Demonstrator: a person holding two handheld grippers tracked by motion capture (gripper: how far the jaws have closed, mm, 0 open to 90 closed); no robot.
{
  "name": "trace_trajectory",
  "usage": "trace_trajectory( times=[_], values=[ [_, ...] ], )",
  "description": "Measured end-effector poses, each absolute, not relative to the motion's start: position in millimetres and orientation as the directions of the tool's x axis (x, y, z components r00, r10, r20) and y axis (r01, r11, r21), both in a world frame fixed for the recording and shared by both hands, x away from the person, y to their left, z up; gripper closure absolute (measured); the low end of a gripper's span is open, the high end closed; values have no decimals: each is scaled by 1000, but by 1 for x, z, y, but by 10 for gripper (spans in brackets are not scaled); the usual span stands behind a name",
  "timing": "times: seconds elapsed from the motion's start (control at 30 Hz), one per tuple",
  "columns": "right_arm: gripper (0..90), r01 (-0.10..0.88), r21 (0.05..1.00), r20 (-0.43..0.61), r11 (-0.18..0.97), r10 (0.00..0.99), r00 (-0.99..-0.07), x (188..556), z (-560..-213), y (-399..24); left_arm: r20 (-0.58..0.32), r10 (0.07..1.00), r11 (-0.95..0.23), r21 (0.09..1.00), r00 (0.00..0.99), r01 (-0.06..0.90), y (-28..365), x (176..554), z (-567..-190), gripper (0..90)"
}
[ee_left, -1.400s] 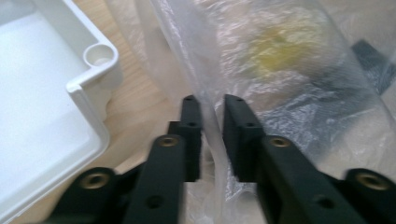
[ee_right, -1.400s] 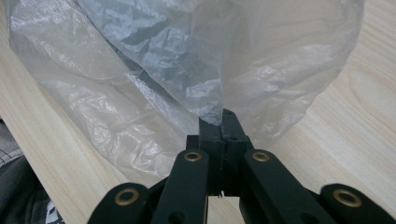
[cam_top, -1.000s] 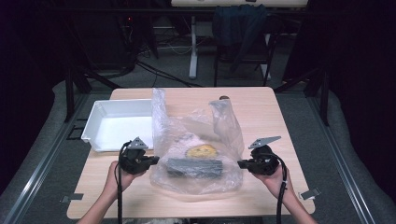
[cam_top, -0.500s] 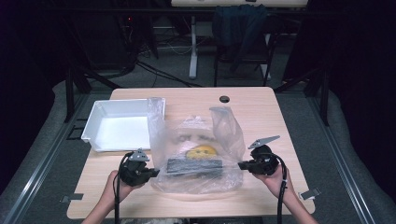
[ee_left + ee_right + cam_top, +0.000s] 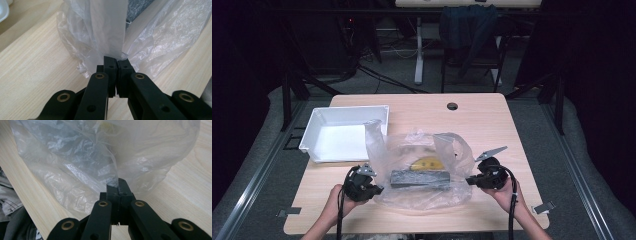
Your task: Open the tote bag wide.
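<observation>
Lying flat on the table (image 5: 512,130), toward its near edge and about midway between the left and right edges, a clear plastic bag (image 5: 422,197) spreads with its long axis running left to right, parallel to that near edge. Inside it, a dark grey block (image 5: 420,179) lies with its long side along the same axis, and a yellow item (image 5: 427,162) sits just behind it, toward the far edge; what the yellow item is can't be made out. Bag film stands up loose at the back, one flap rising on the left near the tray and another on the right.

Left gripper (image 5: 373,189) sits at the bag's left end, pointing right along the table. In the left gripper view its jaws are pressed together, pinching a strip of the bag's film (image 5: 107,27) that runs straight up from the tips of the gripper (image 5: 116,61), with the grey block's corner visible beyond.

Right gripper (image 5: 471,180) sits at the bag's right end, pointing left, facing the other one across the bag. In the right gripper view its jaws are also clamped tight, with crinkled film (image 5: 100,165) bunched at the tips of the gripper (image 5: 119,185) and a hint of yellow showing through at the top.

A white tray (image 5: 384,111) rests near the table's far left corner, its right wall just beside the bag's raised left flap; can't tell if they touch. A small dark hole (image 5: 452,106) sits near the far edge, well apart from the bag. Both hands come in from the near edge, cables trailing back.
</observation>
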State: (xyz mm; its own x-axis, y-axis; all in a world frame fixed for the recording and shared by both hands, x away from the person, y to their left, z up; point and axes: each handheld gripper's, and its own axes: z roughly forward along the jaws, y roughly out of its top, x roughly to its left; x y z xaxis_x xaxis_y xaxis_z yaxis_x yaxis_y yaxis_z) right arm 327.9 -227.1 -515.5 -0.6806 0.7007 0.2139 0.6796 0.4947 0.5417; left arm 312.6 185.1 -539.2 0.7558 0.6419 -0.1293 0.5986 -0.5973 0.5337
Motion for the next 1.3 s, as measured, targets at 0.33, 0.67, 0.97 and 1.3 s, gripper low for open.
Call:
trace_trajectory(
  times=[0.33,0.67,0.97,1.3],
  values=[
    [900,688,497,200,529,702,-684,331,-529,-221,-96,657,-599,535,748,595,185,313,-535,720],
    [900,689,474,186,548,703,-687,333,-531,-219,-132,705,-460,663,697,591,192,324,-500,402],
    [900,671,483,141,563,706,-694,331,-529,-218,-130,695,-462,673,707,577,176,340,-504,712],
    [403,508,641,-62,576,699,-713,307,-497,-213,-100,701,-474,674,706,567,185,327,-512,857]
  ],
)
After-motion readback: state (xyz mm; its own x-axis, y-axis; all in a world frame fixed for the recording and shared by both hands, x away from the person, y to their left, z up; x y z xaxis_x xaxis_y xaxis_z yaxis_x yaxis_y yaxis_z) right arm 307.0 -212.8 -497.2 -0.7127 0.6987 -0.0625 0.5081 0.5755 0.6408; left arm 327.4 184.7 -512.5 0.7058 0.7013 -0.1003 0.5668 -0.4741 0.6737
